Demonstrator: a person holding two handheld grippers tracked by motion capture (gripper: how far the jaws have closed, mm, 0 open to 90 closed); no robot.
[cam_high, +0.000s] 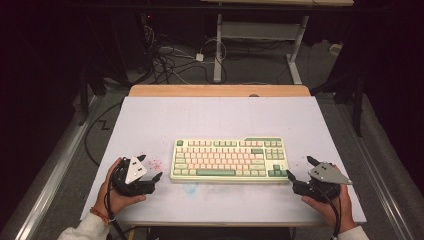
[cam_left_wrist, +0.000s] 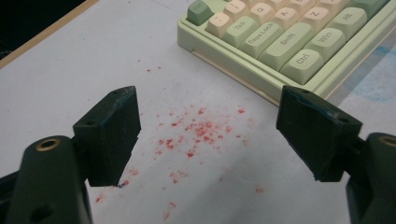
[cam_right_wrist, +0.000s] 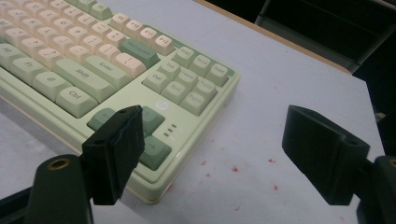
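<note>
A pale green keyboard (cam_high: 229, 159) with pink and green keys lies flat in the middle of the white table top (cam_high: 220, 120). My left gripper (cam_high: 150, 167) rests on the table just left of the keyboard, held by a hand, its jaws open with nothing between them. In the left gripper view the left gripper (cam_left_wrist: 210, 135) looks past red specks toward the keyboard's (cam_left_wrist: 289, 42) near left corner. My right gripper (cam_high: 300, 167) sits by the keyboard's right end, also open and empty. In the right gripper view the right gripper (cam_right_wrist: 210, 154) has one jaw in front of the keyboard's (cam_right_wrist: 116, 70) arrow-key corner.
Red specks (cam_left_wrist: 196, 130) stain the table left of the keyboard, and a faint blue smear (cam_high: 191, 188) lies in front of it. A wooden strip (cam_high: 220, 90) edges the far side of the table. Cables (cam_high: 170, 62) and a desk frame (cam_high: 260, 45) stand on the floor beyond.
</note>
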